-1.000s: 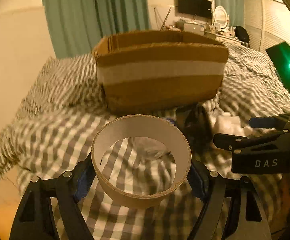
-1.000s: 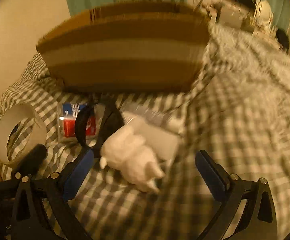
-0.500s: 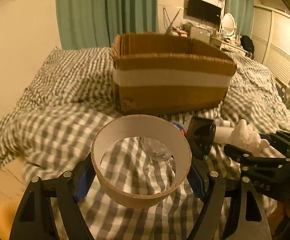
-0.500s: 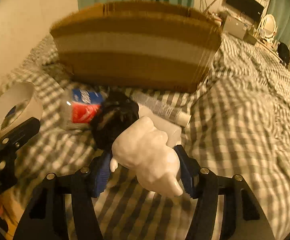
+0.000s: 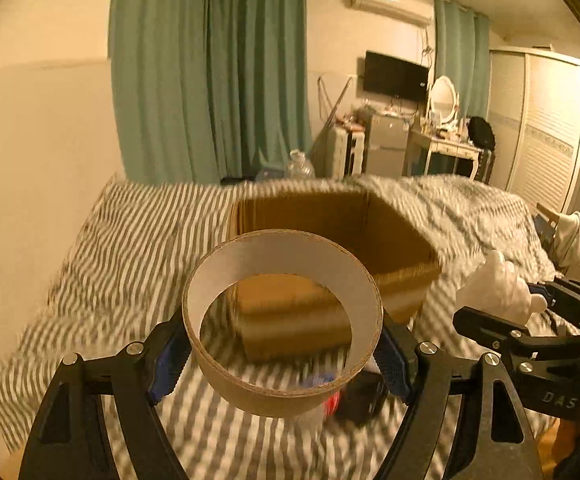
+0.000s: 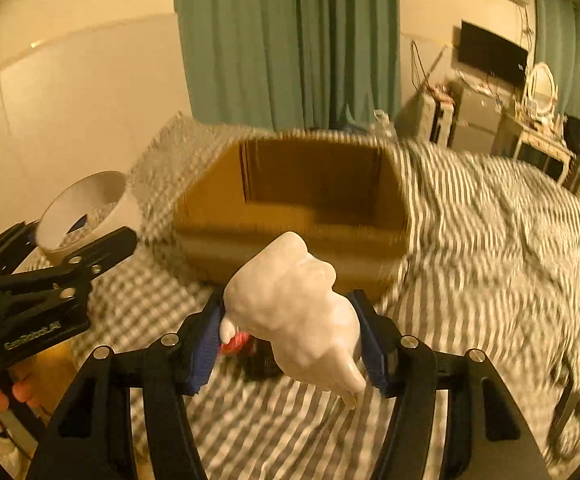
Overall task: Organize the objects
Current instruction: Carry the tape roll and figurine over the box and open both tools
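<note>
- On the checked bed (image 5: pixel 138 240), the open cardboard box (image 6: pixel 314 184) sits far of both tools, seemingly empty (floor partly hidden).
- Left gripper (image 5: pixel 284 354) pinches the cardboard ring (image 5: pixel 282 320); nothing boxed yet.
- Right gripper (image 6: pixel 290 344) clamps the white figure (image 6: pixel 294 312).
- Leftover items (image 5: pixel 354 396) near, blurred beyond naming.

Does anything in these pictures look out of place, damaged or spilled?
Nothing stands out as damaged or spilled. The left gripper holds a cardboard ring and the right gripper holds a white figurine, both short of the open cardboard box on the checked bedcover. The pictures are blurred.
</note>
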Available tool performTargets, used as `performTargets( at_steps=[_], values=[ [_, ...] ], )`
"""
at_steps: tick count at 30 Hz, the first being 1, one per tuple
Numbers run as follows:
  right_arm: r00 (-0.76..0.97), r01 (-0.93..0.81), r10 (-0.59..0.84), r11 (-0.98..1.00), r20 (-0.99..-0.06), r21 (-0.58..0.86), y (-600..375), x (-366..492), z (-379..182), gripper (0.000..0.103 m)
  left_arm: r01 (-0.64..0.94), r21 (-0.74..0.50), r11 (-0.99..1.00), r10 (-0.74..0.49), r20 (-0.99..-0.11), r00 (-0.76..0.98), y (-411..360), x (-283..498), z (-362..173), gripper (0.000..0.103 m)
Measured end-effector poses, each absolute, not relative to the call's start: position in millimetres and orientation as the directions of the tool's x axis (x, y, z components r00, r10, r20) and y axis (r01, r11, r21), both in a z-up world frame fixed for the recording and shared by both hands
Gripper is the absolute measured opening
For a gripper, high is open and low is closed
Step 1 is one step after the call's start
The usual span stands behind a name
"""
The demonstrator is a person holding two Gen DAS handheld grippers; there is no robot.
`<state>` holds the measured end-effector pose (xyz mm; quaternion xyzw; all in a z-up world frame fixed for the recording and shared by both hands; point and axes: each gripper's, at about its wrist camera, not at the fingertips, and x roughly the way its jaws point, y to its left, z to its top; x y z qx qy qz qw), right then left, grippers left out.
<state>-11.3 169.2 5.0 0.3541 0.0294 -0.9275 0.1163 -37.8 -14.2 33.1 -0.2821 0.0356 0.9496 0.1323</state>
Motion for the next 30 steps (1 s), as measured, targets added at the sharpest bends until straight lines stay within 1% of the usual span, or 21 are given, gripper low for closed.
performTargets(
  at_steps=[2, 6, 10, 12, 16, 18, 20, 22, 27, 28, 29, 30],
  values=[
    [-0.738, 0.253, -0.222, -0.966, -0.638, 0.043, 171.7, -26.5, 24.6, 0.060, -0.274, -0.030, -0.961, 0.247, -0.536, -0.807, -10.0, -60.4, 49.3, 0.082],
    [-0.750, 0.285, -0.297, -0.951, -0.590, 0.118, 180.8, -67.5, 59.2, 0.060, -0.291, -0.102, -0.951, 0.301, -0.512, -0.805, -2.5, -102.5, 73.5, 0.082],
    [-0.776, 0.281, -0.283, -0.955, -0.564, 0.093, 184.0, -118.2, 72.9, 0.060, -0.289, -0.083, -0.954, 0.290, -0.507, -0.811, 12.6, -144.8, 73.5, 0.082],
    [-0.770, 0.277, -0.287, -0.955, -0.571, 0.107, 189.2, -151.4, 64.1, 0.060, -0.261, -0.063, -0.963, 0.255, -0.520, -0.815, 20.4, -169.7, 63.6, 0.082],
    [-0.732, 0.254, -0.322, -0.947, -0.601, 0.198, 197.7, -199.7, 33.1, 0.060, -0.259, -0.044, -0.965, 0.240, -0.545, -0.803, 31.9, -203.8, 33.2, 0.082],
    [-0.723, 0.241, -0.320, -0.947, -0.613, 0.210, 202.2, -218.5, 15.0, 0.060, -0.251, -0.044, -0.967, 0.230, -0.578, -0.783, 36.1, -219.0, 12.4, 0.082],
    [-0.702, 0.218, -0.306, -0.952, -0.643, 0.216, 206.7, -238.9, -6.2, 0.060, -0.252, -0.043, -0.967, 0.222, -0.629, -0.746, 41.0, -232.5, -10.7, 0.082],
    [-0.683, 0.204, -0.301, -0.953, -0.665, 0.222, 208.1, -248.0, -21.3, 0.060, -0.256, -0.032, -0.966, 0.212, -0.662, -0.719, 44.1, -239.8, -30.0, 0.082],
    [-0.641, 0.211, -0.342, -0.939, -0.687, 0.271, 206.1, -254.6, -46.1, 0.060, -0.284, -0.071, -0.956, 0.255, -0.679, -0.689, 46.7, -236.7, -53.6, 0.084],
    [-0.643, 0.212, -0.340, -0.940, -0.686, 0.267, 206.9, -258.2, -48.3, 0.066, -0.287, -0.070, -0.955, 0.254, -0.687, -0.681, 47.6, -237.5, -57.3, 0.086],
    [-0.649, 0.211, -0.334, -0.942, -0.684, 0.260, 205.3, -256.8, -47.7, 0.077, -0.285, -0.066, -0.956, 0.250, -0.689, -0.680, 47.1, -239.7, -57.5, 0.091],
    [-0.661, 0.205, -0.322, -0.946, -0.678, 0.250, 205.2, -255.3, -46.0, 0.081, -0.274, -0.060, -0.960, 0.239, -0.687, -0.686, 46.4, -238.1, -56.6, 0.095]
  ],
)
